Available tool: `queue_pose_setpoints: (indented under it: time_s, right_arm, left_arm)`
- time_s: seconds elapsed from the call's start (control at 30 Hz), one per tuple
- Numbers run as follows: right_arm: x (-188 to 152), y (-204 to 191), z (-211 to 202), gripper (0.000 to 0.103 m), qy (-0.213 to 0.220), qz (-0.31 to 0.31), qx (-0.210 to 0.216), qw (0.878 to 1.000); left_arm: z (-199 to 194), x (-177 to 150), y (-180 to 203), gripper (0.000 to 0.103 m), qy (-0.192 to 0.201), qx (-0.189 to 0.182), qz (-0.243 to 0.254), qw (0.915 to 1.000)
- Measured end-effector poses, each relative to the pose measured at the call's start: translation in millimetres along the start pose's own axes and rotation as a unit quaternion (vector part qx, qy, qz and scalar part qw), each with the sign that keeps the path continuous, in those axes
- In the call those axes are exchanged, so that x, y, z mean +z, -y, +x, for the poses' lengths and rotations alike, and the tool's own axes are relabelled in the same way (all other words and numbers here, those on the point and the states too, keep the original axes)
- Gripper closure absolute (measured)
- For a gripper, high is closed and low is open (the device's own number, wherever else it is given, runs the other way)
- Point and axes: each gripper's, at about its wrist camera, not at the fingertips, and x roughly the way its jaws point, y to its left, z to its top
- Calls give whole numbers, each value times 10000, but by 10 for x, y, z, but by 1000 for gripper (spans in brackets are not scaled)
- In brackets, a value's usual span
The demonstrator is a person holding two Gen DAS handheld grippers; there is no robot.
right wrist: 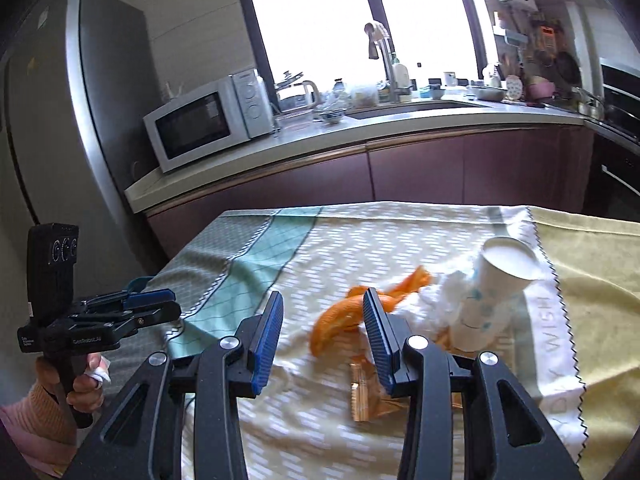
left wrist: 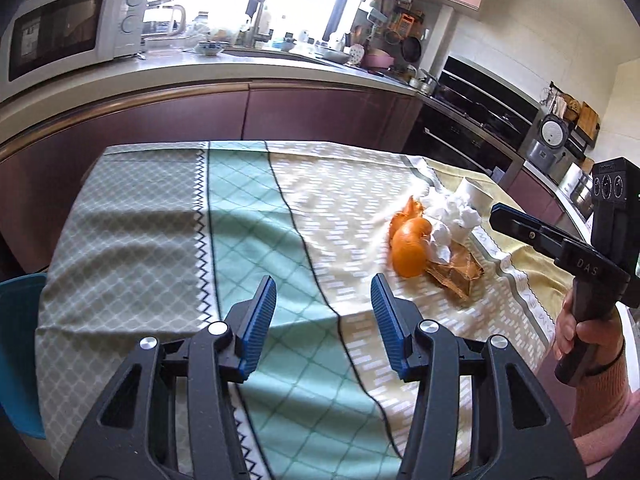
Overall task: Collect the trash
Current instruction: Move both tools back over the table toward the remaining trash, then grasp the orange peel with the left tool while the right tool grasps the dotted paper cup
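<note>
1. Your room is a kitchen: a tall steel fridge [right wrist: 100, 92] stands at the left, and a long counter [right wrist: 360, 136] with plum-coloured cupboard fronts runs under a bright window [right wrist: 316, 12].
2. On that counter you have a white microwave [right wrist: 200, 124], a sink with a tall tap [right wrist: 384, 56], and crowded dishes and bottles; a dark oven [left wrist: 476, 120] sits round the corner to the right.
3. Your bench [left wrist: 132, 216] is covered by a patterned cloth in grey, mint and cream bands, with a pale yellow cloth [right wrist: 592, 280] lying over its right end.
4. The trash sits in one cluster on the cream band near the yellow cloth: orange peel [left wrist: 410, 246], crumpled white tissue [left wrist: 460, 214], a brown crinkled wrapper [left wrist: 456, 276] and a white paper cup [right wrist: 496, 292], all touching or just beside each other.
5. Your left tongs [left wrist: 324, 320] stand apart with nothing between them, above the mint and cream bands, short of the trash.
6. Your right tongs [right wrist: 324, 336] are likewise parted and empty, over the peel and wrapper.
7. Writing you can read: "DAS" on the right tool's body, and "WISH" along the white cloth border by the cup; the small label on the left tool is too blurred to read.
</note>
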Motion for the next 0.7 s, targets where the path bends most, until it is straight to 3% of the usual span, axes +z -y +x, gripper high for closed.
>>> queue_pose_setpoints:
  time_s: [0.2,0.6,0.7]
  right_arm:
    - [-63,312,22,64,41,293,-335,9990]
    - [-127,599,100,64,102,579,-408,9974]
    - [-114,763,56,54,196,821,-578,9948]
  left_arm:
    - [425,103,287,54,-256,-162,233,9993]
    - [955,243,599,54,-625,-213,323,9973]
    - [1055,272,639,54,-702,-165,322,9969]
